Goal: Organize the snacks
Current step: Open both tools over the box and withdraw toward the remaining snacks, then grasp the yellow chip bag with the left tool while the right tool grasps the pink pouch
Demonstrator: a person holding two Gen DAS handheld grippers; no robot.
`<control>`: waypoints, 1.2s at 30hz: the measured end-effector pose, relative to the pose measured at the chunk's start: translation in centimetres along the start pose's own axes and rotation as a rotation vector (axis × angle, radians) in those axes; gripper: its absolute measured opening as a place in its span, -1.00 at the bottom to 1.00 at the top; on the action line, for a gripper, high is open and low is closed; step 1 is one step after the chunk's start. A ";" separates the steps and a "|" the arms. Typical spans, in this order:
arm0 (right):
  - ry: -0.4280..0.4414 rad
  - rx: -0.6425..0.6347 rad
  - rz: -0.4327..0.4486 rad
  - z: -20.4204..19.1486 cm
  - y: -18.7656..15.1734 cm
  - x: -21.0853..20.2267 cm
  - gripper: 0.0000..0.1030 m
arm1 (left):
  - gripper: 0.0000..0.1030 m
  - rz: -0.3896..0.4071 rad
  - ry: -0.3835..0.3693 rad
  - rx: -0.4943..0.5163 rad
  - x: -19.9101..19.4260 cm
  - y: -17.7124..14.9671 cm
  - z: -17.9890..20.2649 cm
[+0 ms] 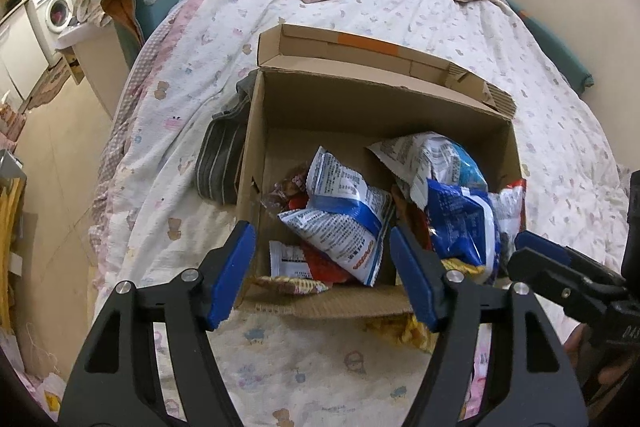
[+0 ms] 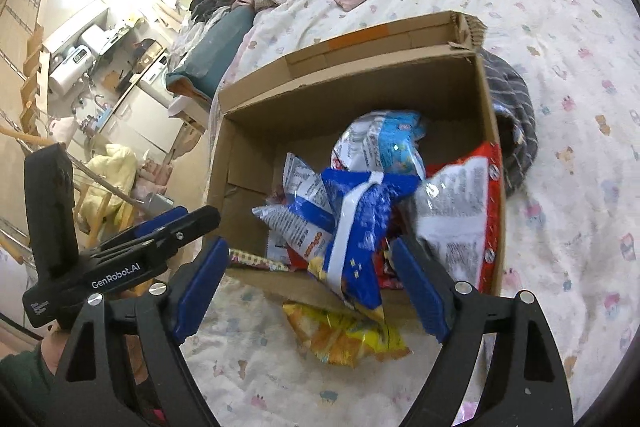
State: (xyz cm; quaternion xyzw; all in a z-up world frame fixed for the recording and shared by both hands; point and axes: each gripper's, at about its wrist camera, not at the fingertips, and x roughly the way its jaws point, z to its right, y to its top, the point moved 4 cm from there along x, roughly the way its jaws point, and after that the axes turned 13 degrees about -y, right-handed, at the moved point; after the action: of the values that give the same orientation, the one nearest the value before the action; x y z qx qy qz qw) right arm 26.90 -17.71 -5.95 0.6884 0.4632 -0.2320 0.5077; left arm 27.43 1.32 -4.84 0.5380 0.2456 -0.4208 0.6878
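An open cardboard box (image 1: 360, 107) sits on a bed covered by a white printed quilt (image 1: 400, 11). Its lid flap (image 1: 360, 47) is folded back at the far side. A grey striped garment (image 1: 222, 163) lies against the box's outer wall.

Contents: a loose heap of snack bags filling the near half of the box. A white-and-blue bag (image 1: 344, 211) lies near the centre, printed side up. A dark blue bag (image 2: 360, 227) leans over the near wall, its lower end hanging outside. A red-and-white bag (image 2: 464, 211) stands against the side wall. A light blue bag (image 2: 384, 143) rests further back. A yellow bag (image 2: 344, 335) lies on the quilt outside the box, touching the near wall.

Left tool (image 1: 322, 277): fingers spread wide, holding nothing, positioned above the near wall of the box.

Right tool (image 2: 310, 285): fingers spread wide, the dark blue bag's lower end between them. Contact between the pads and that bag cannot be confirmed.

Both tools are side by side, each visible in the other's view.
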 end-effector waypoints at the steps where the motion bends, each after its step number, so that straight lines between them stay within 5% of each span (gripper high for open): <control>1: -0.005 0.003 -0.001 0.2 -0.2 -0.3 0.68 | 0.30 0.003 0.003 0.010 -0.3 -0.1 0.1; 14: -0.089 0.164 0.014 6.6 -4.2 -5.0 0.68 | 0.30 -0.008 -0.003 0.000 -2.5 -4.4 0.6; 27: -0.302 0.190 -0.376 9.3 -15.1 0.8 0.68 | 0.30 -0.034 -0.036 -0.020 -2.6 -6.9 2.1; 33: -0.344 0.179 -0.415 8.8 -15.9 3.1 0.90 | 0.30 -0.038 -0.034 -0.022 -2.6 -7.5 2.3; 36: -0.367 0.157 -0.416 8.6 -16.0 3.8 0.85 | 0.30 -0.040 -0.033 -0.017 -2.6 -7.7 2.4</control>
State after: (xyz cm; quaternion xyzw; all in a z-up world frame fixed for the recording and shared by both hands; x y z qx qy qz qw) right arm 15.94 -23.21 -19.94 0.5625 0.4754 -0.4869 0.4696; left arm 19.24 -0.64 -6.17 0.5202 0.2486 -0.4414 0.6876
